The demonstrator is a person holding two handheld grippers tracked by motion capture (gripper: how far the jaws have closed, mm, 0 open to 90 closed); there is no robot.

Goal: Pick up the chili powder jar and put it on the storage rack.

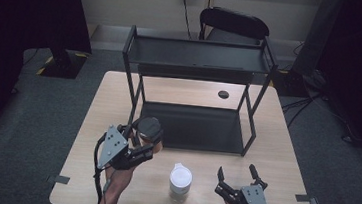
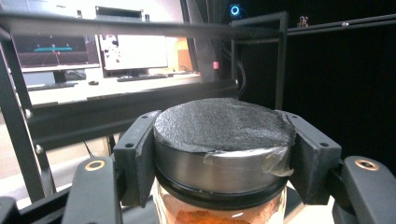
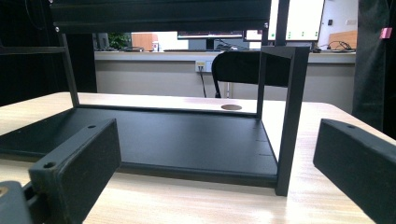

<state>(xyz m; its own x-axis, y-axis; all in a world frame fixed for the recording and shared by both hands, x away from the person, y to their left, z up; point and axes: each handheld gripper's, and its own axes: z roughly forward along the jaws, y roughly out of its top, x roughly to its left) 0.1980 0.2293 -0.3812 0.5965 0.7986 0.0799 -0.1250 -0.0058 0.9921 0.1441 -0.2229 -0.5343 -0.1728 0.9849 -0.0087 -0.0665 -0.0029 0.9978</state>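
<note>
Left tongs [image 2: 219, 154] clamped on black-lidded glass jar [image 2: 222, 140], lifted beside black metal two-tier shelf [image 1: 192, 125], likely for shelving. Right tongs [image 1: 236, 176] spread wide, idle near white-lidded jar [image 1: 180, 181].

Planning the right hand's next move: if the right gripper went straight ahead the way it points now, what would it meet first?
Probably the black rack: the open right gripper faces its bottom shelf and front right post. Bare tabletop lies before them; the depth is unclear.

jar lid [image 2: 224, 125]: rough matt top (glossy metal band) | table [image 1: 284, 157]: pale wood | rack [image 3: 187, 140]: matt black metal
</note>
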